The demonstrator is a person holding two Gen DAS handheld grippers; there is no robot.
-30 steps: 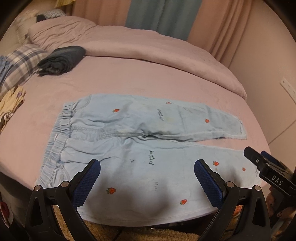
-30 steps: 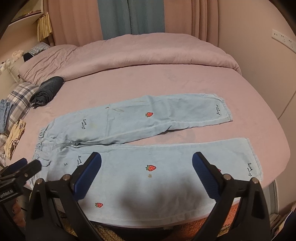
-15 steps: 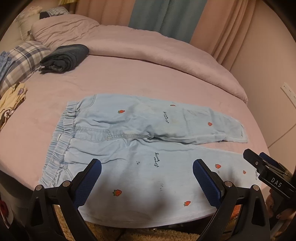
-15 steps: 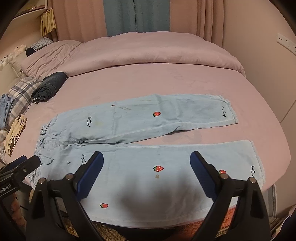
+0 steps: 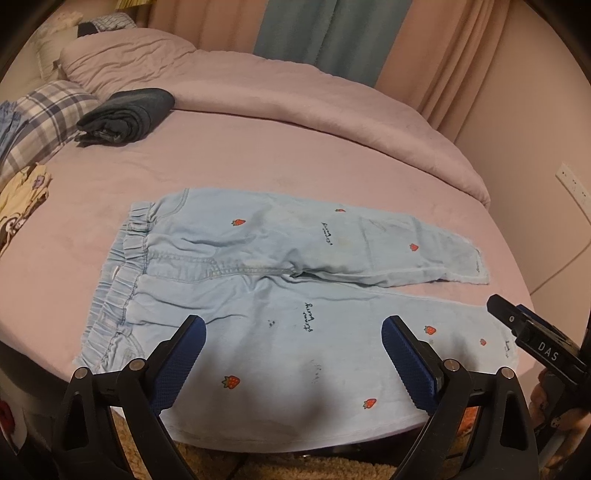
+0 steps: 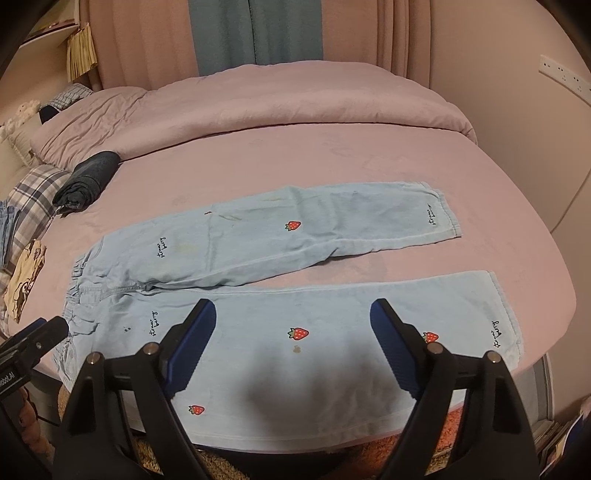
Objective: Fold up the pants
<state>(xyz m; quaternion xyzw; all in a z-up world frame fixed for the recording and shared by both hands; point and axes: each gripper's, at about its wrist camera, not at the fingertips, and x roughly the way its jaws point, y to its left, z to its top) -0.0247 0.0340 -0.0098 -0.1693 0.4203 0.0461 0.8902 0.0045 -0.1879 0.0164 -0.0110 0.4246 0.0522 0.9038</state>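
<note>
1 pants (image 5: 280, 295) flat on bed (image 5: 258, 147), 2 legs apart; L gripper (image 5: 291, 332) + R gripper (image 6: 293, 321) both spread, nothing held.

Light-blue pants (image 5: 280, 295) with red strawberries on a pink bed (image 5: 258, 147).

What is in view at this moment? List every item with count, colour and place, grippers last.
pants: one, light blue with red strawberries, spread flat on the bed's near edge, legs apart.
bed sheet: one, pink, under the pants.
duvet: one, pink, bunched along the far side.
folded garment: one, dark grey, far left on the sheet.
plaid pillow: one, grey and white, left edge.
curtains: pink with a teal panel, behind the bed.
left gripper: one, black with blue pads, open above the waist end.
right gripper: one, same colours, open above the near leg.
</note>
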